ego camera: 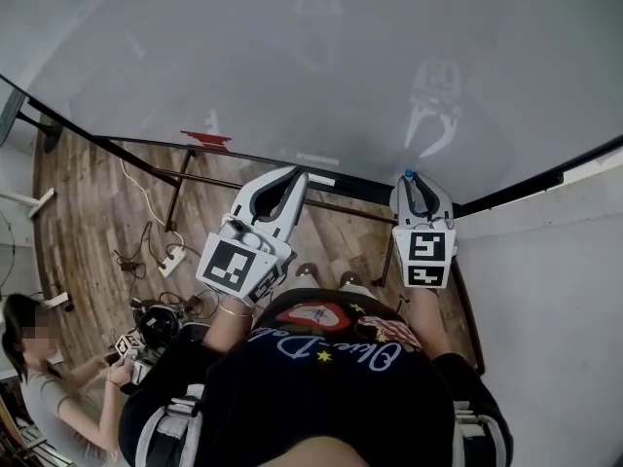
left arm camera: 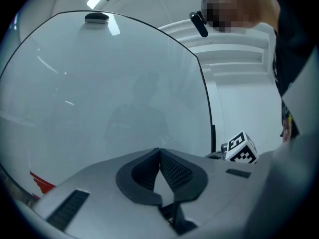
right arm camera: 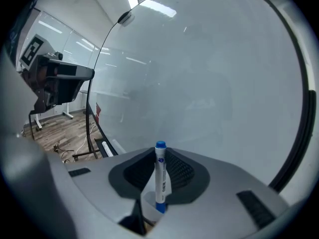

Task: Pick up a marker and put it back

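- Found the right gripper [right arm camera: 159, 157] clamped on a blue-capped marker [right arm camera: 160, 176]. Pads pressed to both sides of the barrel, cap pointing to 12 o'clock just past the jaw tips.
- Found the left gripper [left arm camera: 160, 156] closed tip to tip, with nothing between the pads.
- Judged as mid-task: marker held off any support, in front of the whiteboard [right arm camera: 214, 83]; return not yet made.
- For the return: keep the barrel square between the pads and approach slowly. Noted a pale ledge [right arm camera: 108, 148] by the board's lower frame, at 8 o'clock in the right gripper view. Judged a likely resting place, not confirmed.
- Lower until the marker bears on its support before parting the jaws. Judged that early release risks a roll or a drop to the wood floor [ego camera: 97, 212].
- Keep the left gripper out of the path.
- Right gripper view: shows the whole barrel, dark print on it and a blue lower end. Head view gives only the blue tip of the marker [ego camera: 410, 174], at 12 o'clock of the right gripper [ego camera: 421, 189].
- Left gripper view: confirms tip contact. Head view shows the left gripper [ego camera: 292, 181] only from behind.
- Head view alone: shows the floor, a power strip [ego camera: 172, 259] and a seated person [ego camera: 44, 377] at 8 o'clock.
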`<move>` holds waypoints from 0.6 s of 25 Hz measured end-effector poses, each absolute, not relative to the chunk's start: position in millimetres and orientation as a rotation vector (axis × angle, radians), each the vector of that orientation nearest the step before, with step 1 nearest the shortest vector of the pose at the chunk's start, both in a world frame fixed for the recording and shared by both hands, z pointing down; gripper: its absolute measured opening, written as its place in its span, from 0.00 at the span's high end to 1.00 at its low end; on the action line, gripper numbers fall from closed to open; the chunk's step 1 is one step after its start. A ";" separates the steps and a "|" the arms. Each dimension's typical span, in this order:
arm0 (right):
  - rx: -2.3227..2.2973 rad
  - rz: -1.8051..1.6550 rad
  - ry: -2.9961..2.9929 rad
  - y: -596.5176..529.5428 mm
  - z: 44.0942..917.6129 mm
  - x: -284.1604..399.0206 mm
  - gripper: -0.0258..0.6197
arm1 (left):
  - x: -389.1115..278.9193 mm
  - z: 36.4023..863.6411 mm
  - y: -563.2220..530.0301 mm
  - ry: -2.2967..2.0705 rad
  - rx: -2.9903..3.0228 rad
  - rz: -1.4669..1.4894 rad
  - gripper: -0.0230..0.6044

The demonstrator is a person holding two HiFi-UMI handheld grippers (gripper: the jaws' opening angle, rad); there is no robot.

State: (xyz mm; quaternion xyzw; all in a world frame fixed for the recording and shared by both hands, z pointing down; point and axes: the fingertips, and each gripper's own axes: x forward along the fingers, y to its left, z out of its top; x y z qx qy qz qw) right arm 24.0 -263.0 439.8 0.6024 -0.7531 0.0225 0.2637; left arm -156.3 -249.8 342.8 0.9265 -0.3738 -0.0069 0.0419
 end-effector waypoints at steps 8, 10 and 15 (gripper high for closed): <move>1.756 0.151 -2.187 -256.2 409.0 35.4 0.86 | -149.3 346.8 -251.6 -1.126 2.828 -0.026 0.96; 1.782 0.151 -2.215 -254.0 397.4 39.2 0.86 | -145.0 347.8 -252.1 -1.115 2.823 -0.025 0.96; 1.851 0.129 -2.275 -245.9 368.1 48.7 0.86 | -132.8 345.9 -253.3 -1.077 2.844 -0.023 0.96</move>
